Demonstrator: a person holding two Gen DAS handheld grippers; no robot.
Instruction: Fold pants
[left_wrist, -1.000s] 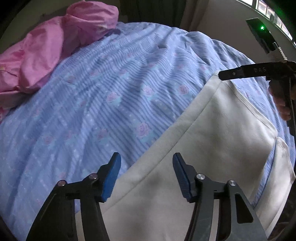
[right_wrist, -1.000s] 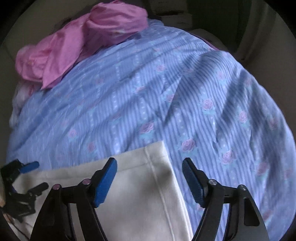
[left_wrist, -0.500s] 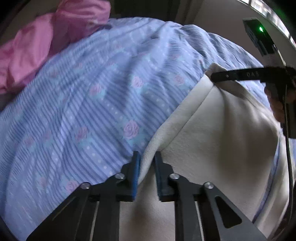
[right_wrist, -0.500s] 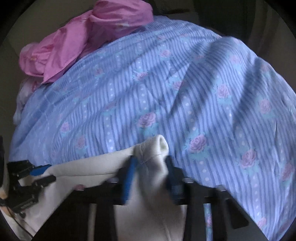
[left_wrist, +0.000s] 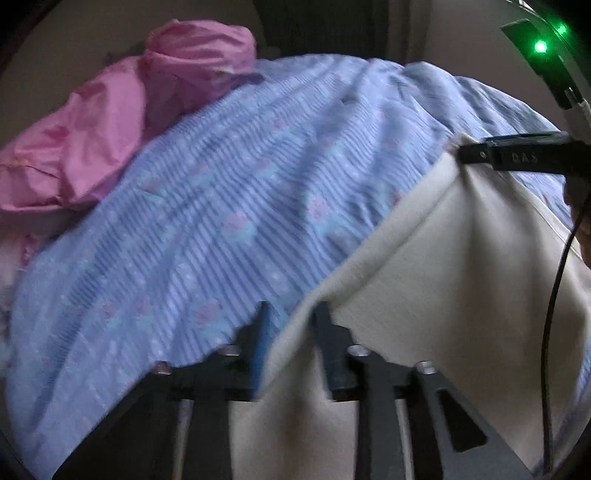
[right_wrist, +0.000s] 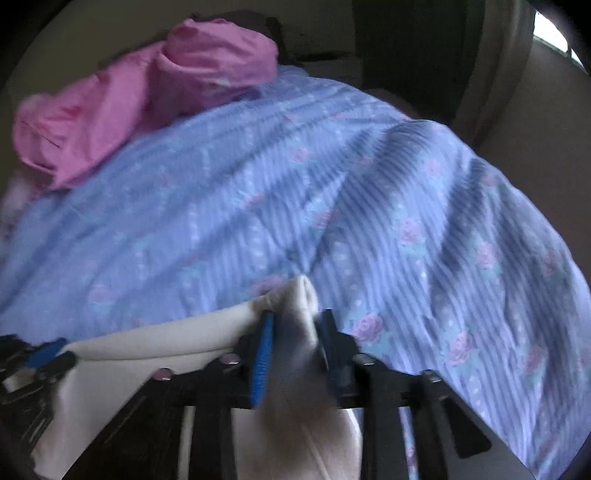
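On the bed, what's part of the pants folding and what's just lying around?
In the job: cream pants; left tool and right tool, each with an edge bunched between its fingers.
Lying about: pink cloth, on the flowered blue cover.

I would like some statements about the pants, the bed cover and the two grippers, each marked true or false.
1. The pants are cream-coloured. True.
2. The right gripper has pants fabric bunched between its blue pads. True.
3. The bed cover is plain green. False: it is blue striped with pink roses.
4. The pink cloth lies on top of the pants. False: it lies apart, at the far end of the bed.
5. The left gripper has the pants' edge between its fingers. True.
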